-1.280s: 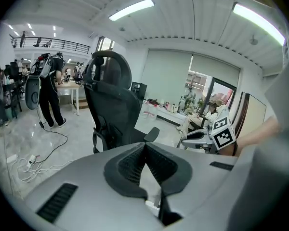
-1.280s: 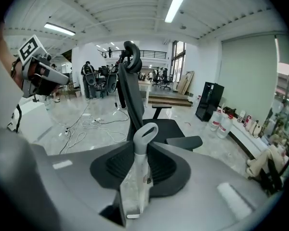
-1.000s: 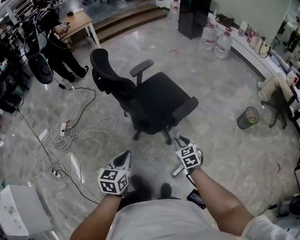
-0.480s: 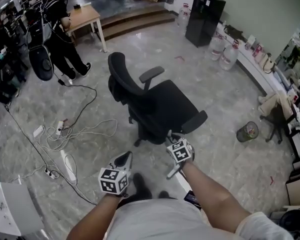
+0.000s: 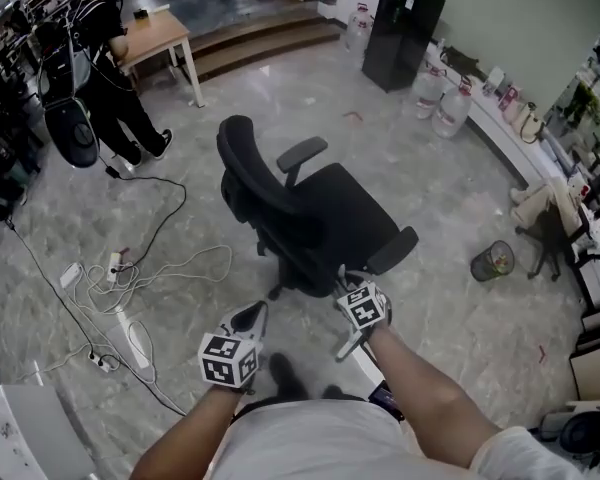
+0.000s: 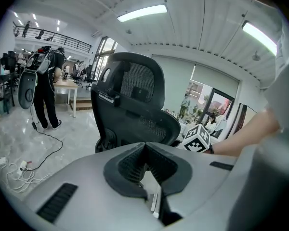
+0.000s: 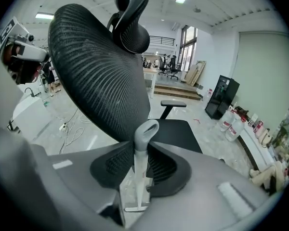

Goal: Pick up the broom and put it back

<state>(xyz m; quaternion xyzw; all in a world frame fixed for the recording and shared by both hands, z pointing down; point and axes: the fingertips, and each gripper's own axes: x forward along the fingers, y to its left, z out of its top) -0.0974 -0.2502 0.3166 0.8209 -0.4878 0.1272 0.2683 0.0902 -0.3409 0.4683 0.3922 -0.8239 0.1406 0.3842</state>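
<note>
Plainly, the right gripper (image 7: 140, 152) pinches the broom handle (image 7: 145, 131), its loop end jutting forward.

- Left tongs (image 5: 248, 318): jaws together with nothing between them, held low in front of the torso on a bare left forearm (image 5: 192, 430).
- Right tongs (image 5: 352, 283): jaws clamped on a grey broom handle (image 7: 143, 138) (its looped end pokes past the tips); the right forearm (image 5: 425, 398) reaches forward.
- The two tongs are side by side, not touching.

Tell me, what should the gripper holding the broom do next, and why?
Probably carry the broom sideways around the office chair: the right gripper is clamped on its handle, and the chair stands close, straight ahead.
</note>
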